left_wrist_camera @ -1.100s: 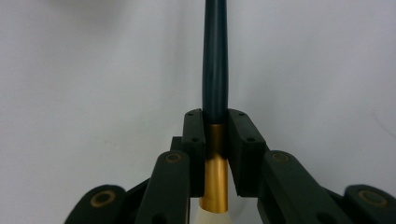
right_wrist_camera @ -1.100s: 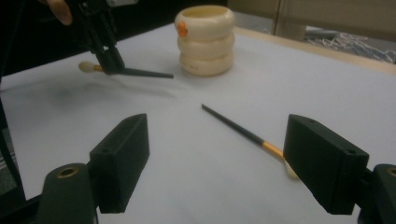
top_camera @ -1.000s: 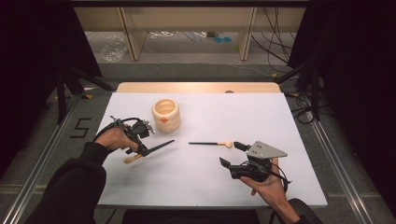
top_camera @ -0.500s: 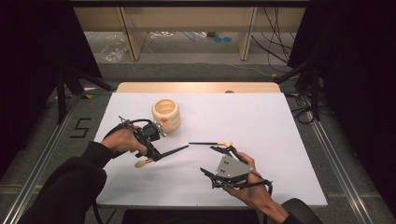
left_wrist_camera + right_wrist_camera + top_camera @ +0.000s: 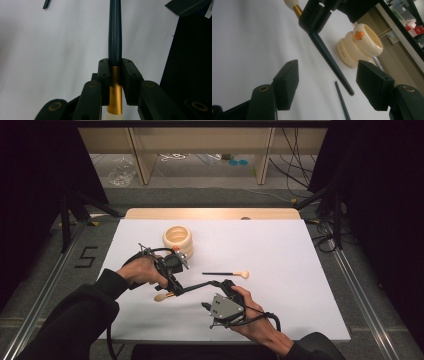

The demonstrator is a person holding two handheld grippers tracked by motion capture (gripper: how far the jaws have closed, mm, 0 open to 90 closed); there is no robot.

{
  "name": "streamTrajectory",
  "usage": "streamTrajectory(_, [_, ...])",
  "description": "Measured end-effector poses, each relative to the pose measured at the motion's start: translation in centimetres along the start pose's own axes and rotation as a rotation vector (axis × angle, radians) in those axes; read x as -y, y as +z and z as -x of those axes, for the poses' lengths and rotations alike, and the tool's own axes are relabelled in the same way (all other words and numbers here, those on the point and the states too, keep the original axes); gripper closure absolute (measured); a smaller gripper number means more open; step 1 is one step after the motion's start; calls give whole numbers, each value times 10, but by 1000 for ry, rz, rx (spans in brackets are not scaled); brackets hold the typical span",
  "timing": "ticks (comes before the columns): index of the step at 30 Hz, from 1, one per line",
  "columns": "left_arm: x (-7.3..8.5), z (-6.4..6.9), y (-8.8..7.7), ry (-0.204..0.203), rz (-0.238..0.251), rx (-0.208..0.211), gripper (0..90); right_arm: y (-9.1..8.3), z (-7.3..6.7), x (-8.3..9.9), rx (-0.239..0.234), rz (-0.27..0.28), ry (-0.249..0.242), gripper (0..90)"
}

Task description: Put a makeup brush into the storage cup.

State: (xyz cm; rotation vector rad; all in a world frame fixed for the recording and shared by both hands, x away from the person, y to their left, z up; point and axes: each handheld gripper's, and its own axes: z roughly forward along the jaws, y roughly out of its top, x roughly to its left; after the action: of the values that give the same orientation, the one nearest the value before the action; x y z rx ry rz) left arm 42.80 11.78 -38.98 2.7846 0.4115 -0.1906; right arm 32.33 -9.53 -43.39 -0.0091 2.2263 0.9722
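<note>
My left gripper point(image 5: 171, 281) is shut on the gold ferrule point(image 5: 115, 85) of a dark-handled makeup brush point(image 5: 196, 286), held a little above the white table with its cream bristles point(image 5: 161, 297) pointing left. The brush's handle point(image 5: 329, 62) reaches between the pads of my right gripper point(image 5: 329, 82), which do not touch it. The right gripper point(image 5: 216, 293) is open, and its jaws have just been closing. A second brush point(image 5: 225, 273) lies flat on the table just behind. A cream duck-faced holder point(image 5: 178, 239) stands further back.
The white table top point(image 5: 290, 255) ends at a wooden strip point(image 5: 210, 213) at the back. Floor rails run along both sides, and wooden shelf legs and cables stand beyond the table.
My right gripper has moved left to the held brush's handle end and its jaws have narrowed. The left gripper has carried its brush to the right and slightly up.
</note>
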Motion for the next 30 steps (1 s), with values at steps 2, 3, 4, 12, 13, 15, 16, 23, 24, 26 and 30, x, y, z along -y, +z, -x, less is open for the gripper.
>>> streamTrajectory(2, [-1, 1, 0, 8, -3, 1, 779, 4, 0, -3, 2, -5, -57, 367])
streamTrajectory(3, [-2, 1, 0, 9, -2, 2, 779, 6, -1, -4, -6, -9, -68, 372])
streamTrajectory(4, [-3, 3, 0, 6, -1, 2, 779, 7, -2, -6, -16, -13, -59, 377])
streamTrajectory(12, [-11, 8, 1, 18, -34, 6, 779, 16, -3, -10, 21, -74, -215, 412])
streamTrajectory(13, [-12, 9, 1, 13, -27, 9, 780, 17, -5, -11, 30, -77, -210, 417])
streamTrajectory(15, [-14, 11, 1, 15, -29, 13, 779, 19, -7, -12, 33, -88, -231, 433])
streamTrajectory(16, [-16, 11, 1, 20, -32, 19, 779, 20, -8, -12, 32, -89, -245, 444])
streamTrajectory(23, [-23, 15, 2, 33, -37, 28, 779, 24, -15, -13, 49, -141, -308, 522])
streamTrajectory(24, [-23, 15, 2, 35, -42, 35, 779, 26, -12, -13, 45, -128, -363, 529])
streamTrajectory(26, [-24, 17, 3, 38, -47, 34, 779, 27, -11, -13, 37, -127, -382, 549])
streamTrajectory(30, [-25, 17, 5, 37, -53, 40, 779, 26, -13, -13, 49, -143, -392, 591])
